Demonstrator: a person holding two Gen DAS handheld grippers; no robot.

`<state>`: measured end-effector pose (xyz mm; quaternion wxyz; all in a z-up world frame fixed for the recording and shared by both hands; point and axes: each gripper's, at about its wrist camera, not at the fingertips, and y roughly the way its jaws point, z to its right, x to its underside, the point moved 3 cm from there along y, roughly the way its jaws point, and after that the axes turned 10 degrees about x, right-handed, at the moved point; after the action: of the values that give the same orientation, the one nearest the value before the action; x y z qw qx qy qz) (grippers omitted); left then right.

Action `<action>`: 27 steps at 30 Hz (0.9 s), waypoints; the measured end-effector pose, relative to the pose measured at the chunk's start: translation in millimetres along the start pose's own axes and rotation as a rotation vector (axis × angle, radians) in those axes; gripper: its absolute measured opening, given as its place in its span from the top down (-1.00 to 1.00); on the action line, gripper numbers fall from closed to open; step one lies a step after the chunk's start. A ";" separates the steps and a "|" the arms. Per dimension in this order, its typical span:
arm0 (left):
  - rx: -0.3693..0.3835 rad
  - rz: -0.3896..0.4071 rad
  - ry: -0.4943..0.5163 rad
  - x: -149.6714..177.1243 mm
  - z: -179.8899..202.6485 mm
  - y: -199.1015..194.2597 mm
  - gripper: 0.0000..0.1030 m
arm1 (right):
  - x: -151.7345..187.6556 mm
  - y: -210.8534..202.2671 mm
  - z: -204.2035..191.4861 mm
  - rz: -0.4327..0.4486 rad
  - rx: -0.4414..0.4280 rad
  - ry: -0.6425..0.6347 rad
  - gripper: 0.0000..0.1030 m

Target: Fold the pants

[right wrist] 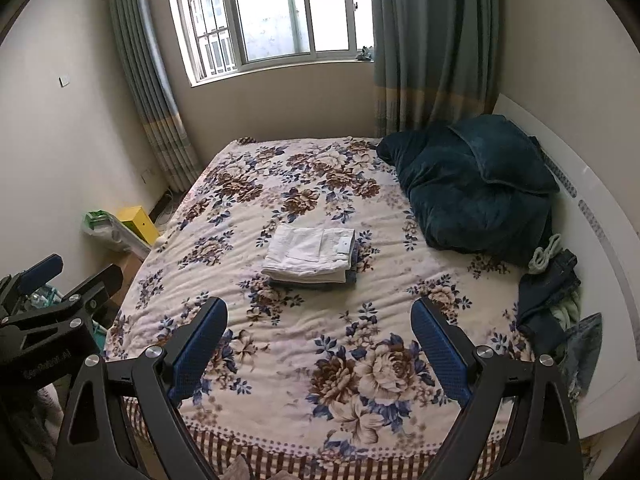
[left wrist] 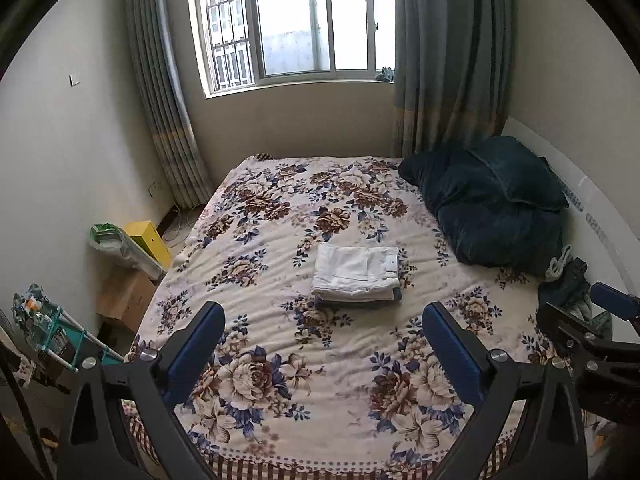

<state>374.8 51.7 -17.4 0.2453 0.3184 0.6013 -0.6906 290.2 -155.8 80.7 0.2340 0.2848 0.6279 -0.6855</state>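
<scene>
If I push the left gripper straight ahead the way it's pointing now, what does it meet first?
Probably the floral blanket on the bed, short of the folded white pants. The left gripper is open and empty, aimed down toward the stack; a shallower line would reach the pants first. Depth is hard to judge here.

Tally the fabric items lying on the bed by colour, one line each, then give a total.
White: 1, the folded white pants on top of the stack.
Blue: 1, a folded blue garment under them.
Dark teal: 1, the quilt bunched up with its pillow.
Dark denim: 1, a crumpled heap by the right edge.
Pale green: 1, a knotted cloth on that heap.
Total: 5
</scene>
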 end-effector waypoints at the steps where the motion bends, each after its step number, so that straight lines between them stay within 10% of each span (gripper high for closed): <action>1: 0.004 -0.002 0.000 -0.4 0.5 1.3 -0.97 | 0.5 1.3 0.3 -0.004 -0.002 0.002 -0.85; 27: -0.077 -0.104 -0.016 -46.7 -18.0 111.3 -0.97 | -82.3 136.6 0.4 -0.063 0.109 0.012 -0.85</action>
<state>489.4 50.0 -59.5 0.2261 0.2715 0.6411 -0.6813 442.7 -173.2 37.7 0.1926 0.2813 0.5996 -0.7241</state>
